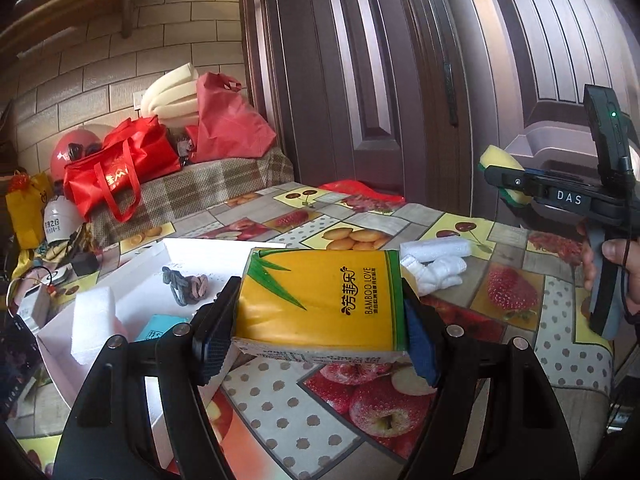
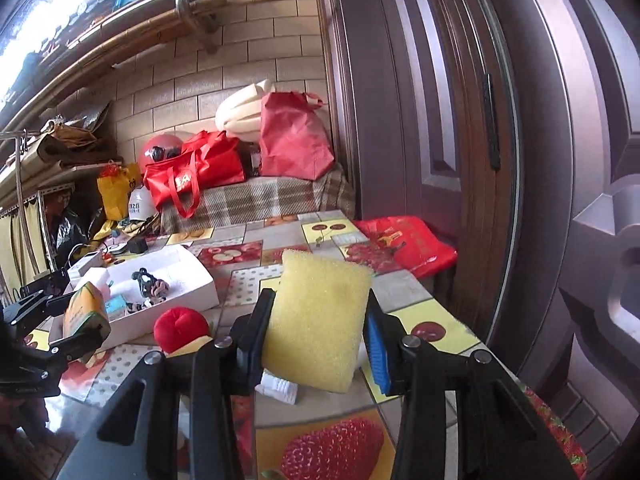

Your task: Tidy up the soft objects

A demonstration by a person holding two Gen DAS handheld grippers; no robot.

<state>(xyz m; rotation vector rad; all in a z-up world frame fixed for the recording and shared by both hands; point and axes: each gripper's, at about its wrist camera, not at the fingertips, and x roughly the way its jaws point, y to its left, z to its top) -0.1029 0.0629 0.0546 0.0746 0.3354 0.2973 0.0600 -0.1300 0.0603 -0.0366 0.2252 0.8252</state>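
My left gripper (image 1: 320,320) is shut on a yellow tissue pack (image 1: 320,300) and holds it above the fruit-print table (image 1: 280,408), right of the white box (image 1: 132,292). My right gripper (image 2: 316,332) is shut on a yellow sponge (image 2: 316,316), held above the table's right part; it also shows at the right of the left wrist view (image 1: 508,184). The white box (image 2: 188,284) holds a foam block (image 1: 92,320), a teal item (image 1: 160,326) and a dark hair tie (image 1: 184,284). White foam pieces (image 1: 436,264) lie on the table. A red plush (image 2: 180,330) sits left of my right gripper.
A brown door (image 1: 400,80) stands close behind the table. A red plastic bag (image 2: 404,244) lies at the table's far edge. Red bags (image 1: 120,168), a helmet and foam rolls pile on a plaid-covered bench (image 1: 208,188) by the brick wall. Clutter and cables sit at left.
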